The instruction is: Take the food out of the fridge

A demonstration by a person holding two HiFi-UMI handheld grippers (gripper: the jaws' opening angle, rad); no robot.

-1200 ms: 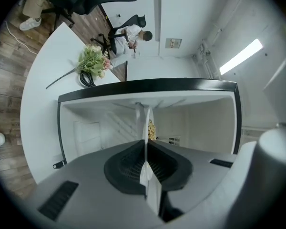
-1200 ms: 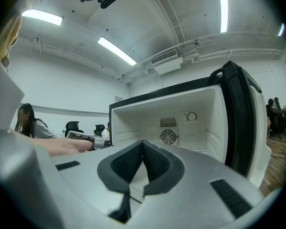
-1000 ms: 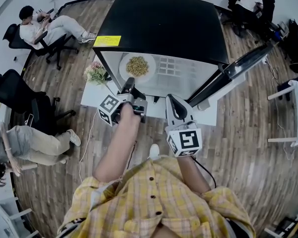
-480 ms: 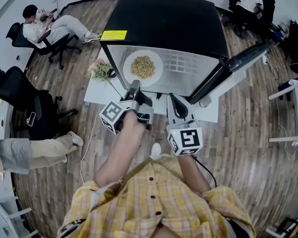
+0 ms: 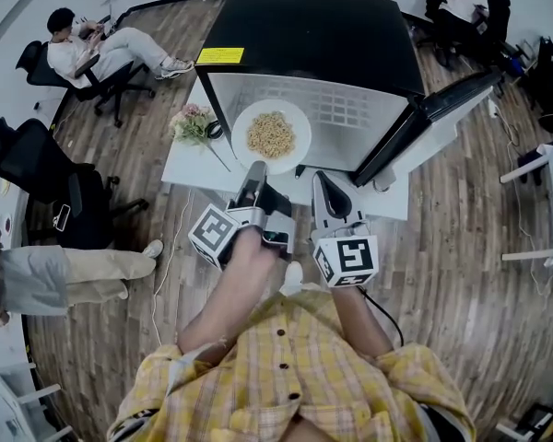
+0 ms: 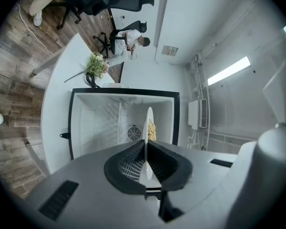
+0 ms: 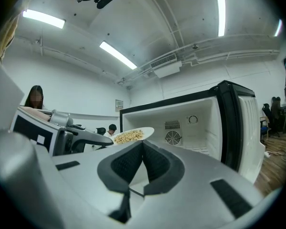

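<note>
Both arms reach forward from yellow checked sleeves, elbows bent. The left arm [image 5: 219,295] is bare below the sleeve. Its left gripper [image 5: 255,168] is rolled onto its side, with the jaws clamped on the rim of the plate [image 5: 299,125]. The right gripper [image 5: 321,182] is held just beside it, upright and a little farther back, its jaws pressed together on nothing.
</note>
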